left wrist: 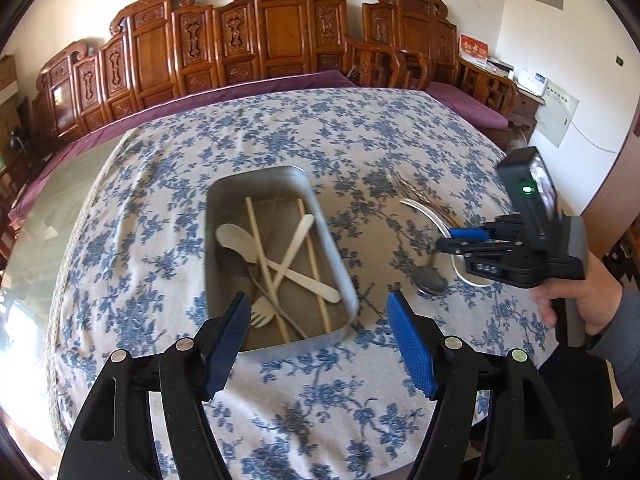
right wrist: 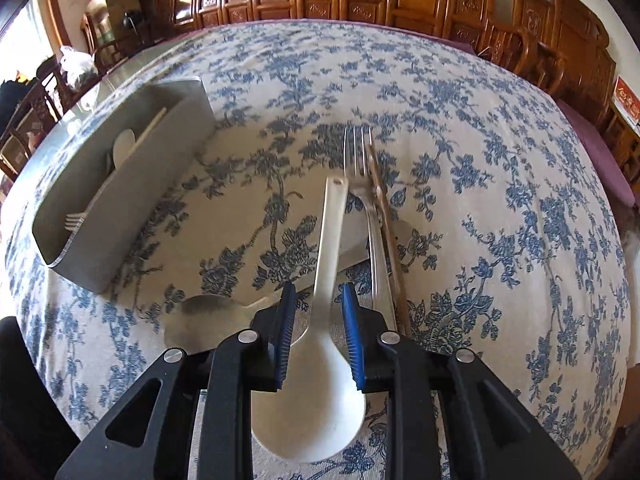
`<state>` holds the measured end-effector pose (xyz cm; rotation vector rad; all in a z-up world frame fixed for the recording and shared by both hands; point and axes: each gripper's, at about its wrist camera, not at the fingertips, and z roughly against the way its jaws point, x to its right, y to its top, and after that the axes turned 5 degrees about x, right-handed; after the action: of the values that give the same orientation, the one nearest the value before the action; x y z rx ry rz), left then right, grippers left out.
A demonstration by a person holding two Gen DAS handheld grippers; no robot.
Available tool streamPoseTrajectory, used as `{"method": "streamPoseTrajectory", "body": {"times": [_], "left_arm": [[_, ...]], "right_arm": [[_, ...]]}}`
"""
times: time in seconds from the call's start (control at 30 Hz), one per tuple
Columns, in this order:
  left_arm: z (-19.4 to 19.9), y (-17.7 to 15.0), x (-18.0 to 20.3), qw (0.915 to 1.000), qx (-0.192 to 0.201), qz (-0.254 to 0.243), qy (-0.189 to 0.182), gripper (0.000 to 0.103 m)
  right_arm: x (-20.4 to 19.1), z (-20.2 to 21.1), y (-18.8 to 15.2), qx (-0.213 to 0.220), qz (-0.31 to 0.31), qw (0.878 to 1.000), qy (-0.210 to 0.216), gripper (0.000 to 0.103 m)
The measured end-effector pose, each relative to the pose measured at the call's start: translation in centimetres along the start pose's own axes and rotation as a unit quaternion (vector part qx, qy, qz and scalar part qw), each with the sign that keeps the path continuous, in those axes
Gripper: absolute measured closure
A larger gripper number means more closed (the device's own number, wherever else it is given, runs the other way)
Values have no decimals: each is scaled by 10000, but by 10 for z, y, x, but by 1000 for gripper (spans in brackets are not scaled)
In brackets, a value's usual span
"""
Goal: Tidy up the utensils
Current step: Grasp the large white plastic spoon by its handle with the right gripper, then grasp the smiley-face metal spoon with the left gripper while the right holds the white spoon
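The left gripper (left wrist: 316, 316) hangs open over the near end of the tray (left wrist: 340, 264). The right gripper (right wrist: 318, 312) straddles the white spoon (right wrist: 316, 384); whether it grips is unclear.

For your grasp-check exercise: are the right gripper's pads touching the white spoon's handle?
Apart: the right wrist view shows tablecloth either side of the white spoon between the right gripper pads.
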<state>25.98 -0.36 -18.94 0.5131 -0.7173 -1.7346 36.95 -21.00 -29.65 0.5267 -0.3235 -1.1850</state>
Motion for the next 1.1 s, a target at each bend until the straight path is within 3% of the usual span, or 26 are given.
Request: {"method": "streamPoseTrajectory", "body": {"times": [0.03,0.3,0.6,0.8,1.1], "left_arm": [[-1,0,3,10000,-8,-26,-5,36],[-11,0,24,9999,-75,-1,-125,36],[-34,13,70,9989,-192,-278,-318,36],[-64,19,94,9974,-390,-482,-363,36],[-127,27,116,9921,-919,-771,-365,61]], "right_arm": [[0,-2,-1,-39,10,10000,11,91],[10,37,-12,261,5,9991,339,92],[43,93,-40,547,13,9983,210,92],[66,103,-59,640,-121,9977,186,92],[83,99,-66,586,-263,9978,141,92]]}}
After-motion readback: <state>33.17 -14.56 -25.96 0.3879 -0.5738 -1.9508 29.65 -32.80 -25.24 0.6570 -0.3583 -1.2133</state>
